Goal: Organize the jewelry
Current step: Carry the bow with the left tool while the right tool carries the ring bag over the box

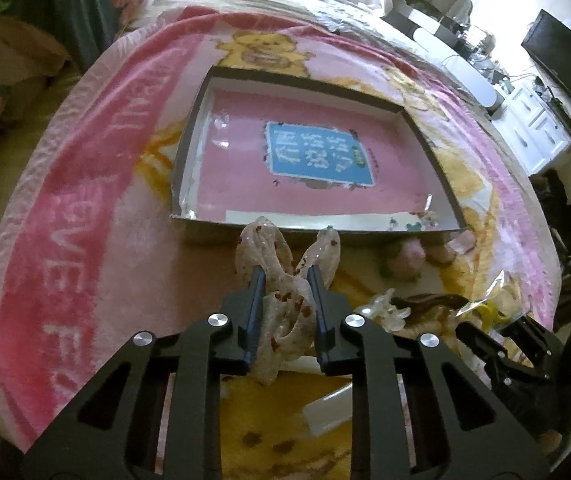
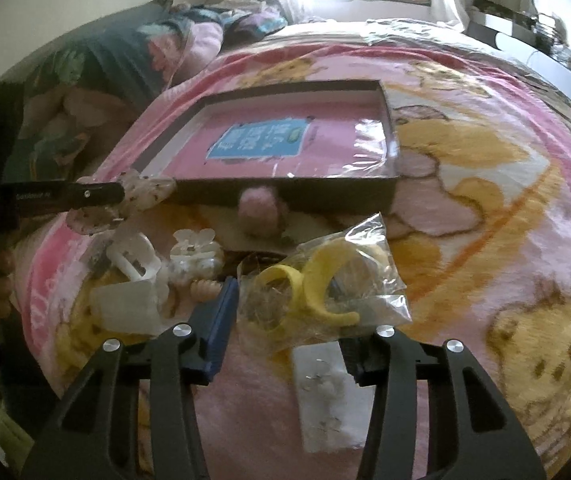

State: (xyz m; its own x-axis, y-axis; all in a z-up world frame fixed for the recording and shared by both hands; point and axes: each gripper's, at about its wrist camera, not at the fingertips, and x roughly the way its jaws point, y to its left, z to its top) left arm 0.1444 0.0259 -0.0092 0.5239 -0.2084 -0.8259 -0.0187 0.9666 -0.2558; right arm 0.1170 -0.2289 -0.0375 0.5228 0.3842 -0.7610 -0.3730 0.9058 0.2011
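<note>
Left hand-held gripper point(image 1: 285, 276) clamping speckled hair clip point(image 1: 281, 280) just before box point(image 1: 189, 136) (box looking empty). Right hand-held gripper point(image 2: 285, 316) closing around bagged yellow clips point(image 2: 317, 284), grip unclear. Pile on bed point(image 2: 485, 200) remaining; sorting barely starting.

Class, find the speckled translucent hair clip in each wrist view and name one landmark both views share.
Left wrist view: the speckled hair clip sits bottom centre, pinched in the left gripper, just before the box.
Right wrist view: the same clip is at middle left, on the tip of the left gripper entering from the left edge.
Shared landmark: the shallow dark-rimmed box with its blue label.
</note>
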